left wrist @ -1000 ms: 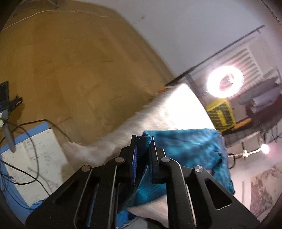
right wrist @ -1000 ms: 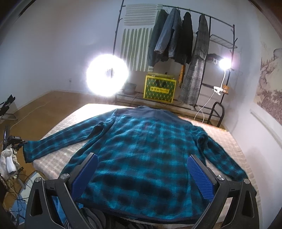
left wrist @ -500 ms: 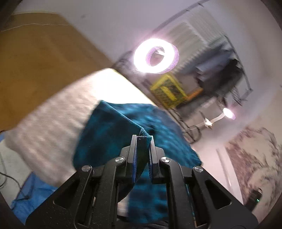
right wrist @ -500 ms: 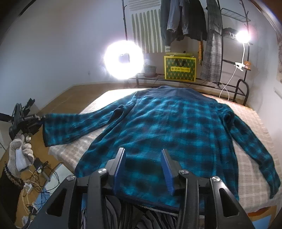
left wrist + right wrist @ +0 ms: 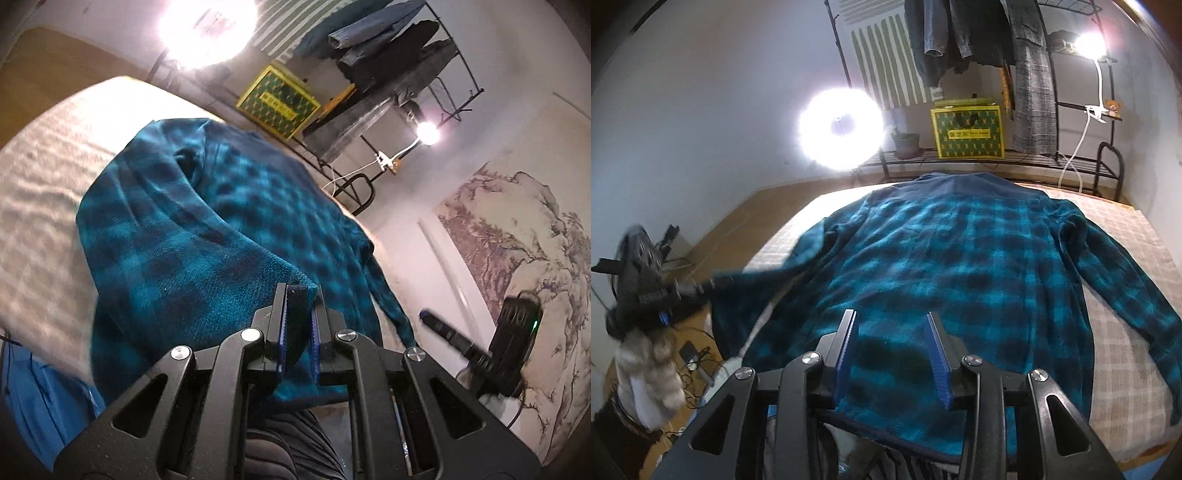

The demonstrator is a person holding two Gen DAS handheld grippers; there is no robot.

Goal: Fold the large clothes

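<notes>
So my left tongs (image 5: pixel 297 325) were clamped on the cuff of the left sleeve (image 5: pixel 192 236) of this teal plaid fleece shirt (image 5: pixel 960 266), which was lying back-up on the bed (image 5: pixel 1126 350) with its collar toward the far rack. A second earlier that sleeve was stretched straight out off the side of the mattress; by this point I'd swung it up and inward, so it arched over the shirt's left edge with the cuff hanging above the body. That's basically the first sleeve fold half done, I'd say: it only needed laying down across the back.

My right tongs (image 5: pixel 892 354) were holding nothing, jaws parted over the hem, a bit wider than half a second before but narrower than at the start. The right sleeve (image 5: pixel 1137 288) lay flat on the bed, untouched.
</notes>
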